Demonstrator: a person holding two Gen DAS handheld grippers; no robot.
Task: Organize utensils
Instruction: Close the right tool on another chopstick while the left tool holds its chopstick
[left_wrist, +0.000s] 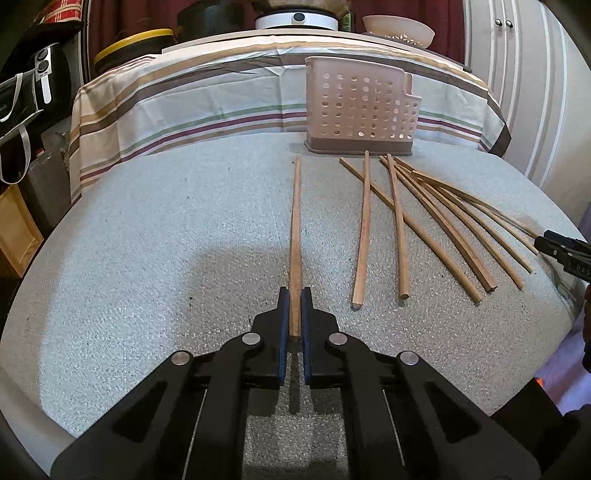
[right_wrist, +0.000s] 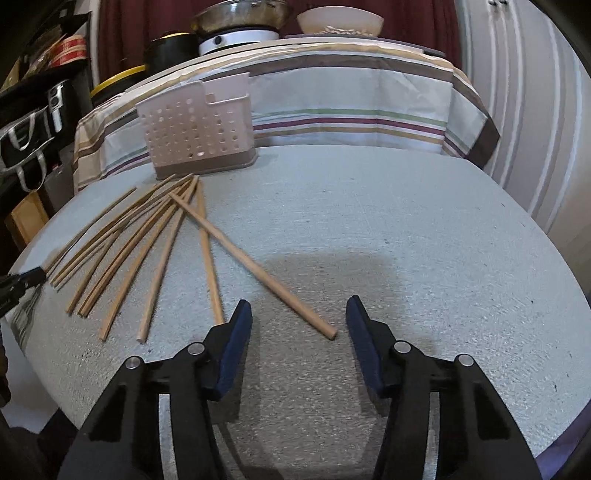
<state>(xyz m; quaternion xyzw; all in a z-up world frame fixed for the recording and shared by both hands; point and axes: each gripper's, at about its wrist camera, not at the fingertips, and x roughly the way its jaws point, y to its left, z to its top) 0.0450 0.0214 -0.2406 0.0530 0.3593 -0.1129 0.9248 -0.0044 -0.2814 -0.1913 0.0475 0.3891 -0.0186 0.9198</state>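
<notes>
Chopstick (left_wrist: 295, 236) slip is the chief risk in the left wrist view: the left gripper (left_wrist: 294, 317) pinches only the near end of one stick between its blue pads (left_wrist: 283, 325), and the long remainder runs straight ahead of the fingers, unsupported (a lot of lever for so small a bite). Tilting or swinging it quickly could, I judge, let it pivot or slide out. Ahead and right of the fingers stands the perforated holder (left_wrist: 360, 110), and in front of it the loose chopsticks (left_wrist: 424, 221) lie fanned on the grey table (left_wrist: 147, 258); a swing of the held stick's far end could knock them or the holder. At the far right edge a black part, probably the other tool, carries pale letters too small to read.

From the right wrist, the right gripper (right_wrist: 299, 317) stands spread wide, gripping nothing. One chopstick (right_wrist: 255, 266) ends between its fingers, nearer the right one, lying slantwise across them, so closing now may roll or skew it instead of seating it. Left and ahead lie the rest of the sticks, with the holder beyond them. No brand or label is legible here.
</notes>
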